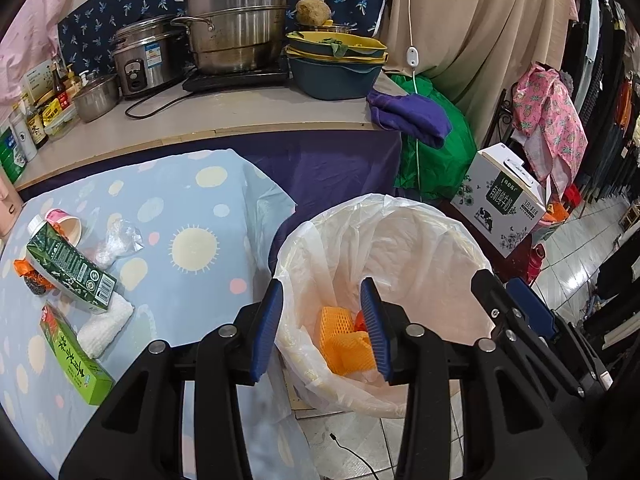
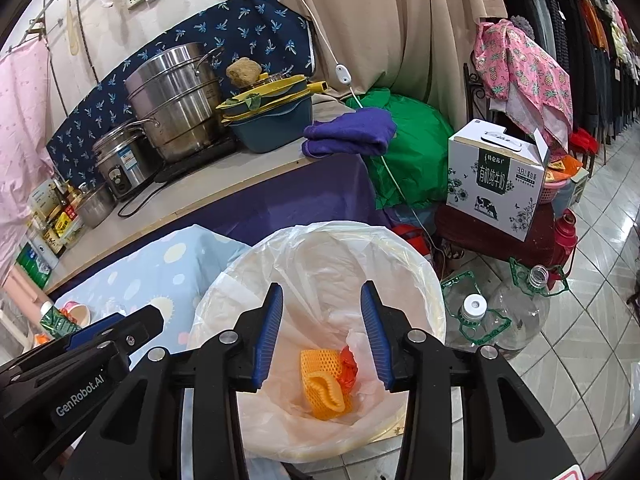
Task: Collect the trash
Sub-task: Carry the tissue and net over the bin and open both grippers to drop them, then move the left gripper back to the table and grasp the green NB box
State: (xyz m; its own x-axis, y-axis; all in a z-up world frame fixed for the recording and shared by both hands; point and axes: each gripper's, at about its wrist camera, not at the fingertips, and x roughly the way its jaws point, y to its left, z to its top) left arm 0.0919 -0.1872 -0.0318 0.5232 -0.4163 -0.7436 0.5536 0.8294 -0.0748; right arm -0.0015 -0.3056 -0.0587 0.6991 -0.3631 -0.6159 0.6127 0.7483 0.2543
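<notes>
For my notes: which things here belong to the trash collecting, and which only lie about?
Job: white-lined trash bin; orange foam net; dark green carton; light green box; pink paper cup.
Lying about: steel steamer pot; purple cloth; milk box.

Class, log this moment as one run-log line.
left gripper: open, empty | right gripper: open, empty | orange foam net: in bin liner | green carton: on table

An orange foam net (image 2: 322,388) lies crumpled at the bottom of the lined bin (image 2: 416,264), touching a red scrap (image 2: 348,366). On the bench (image 1: 192,304), near its left edge, a dark green carton (image 1: 70,266) lies on its side beside a pink-rimmed paper cup (image 1: 66,222) and a clear plastic wrapper (image 1: 118,240). A white foam wad (image 1: 106,326) and a light green box (image 1: 76,360) lie just in front of the carton.
</notes>
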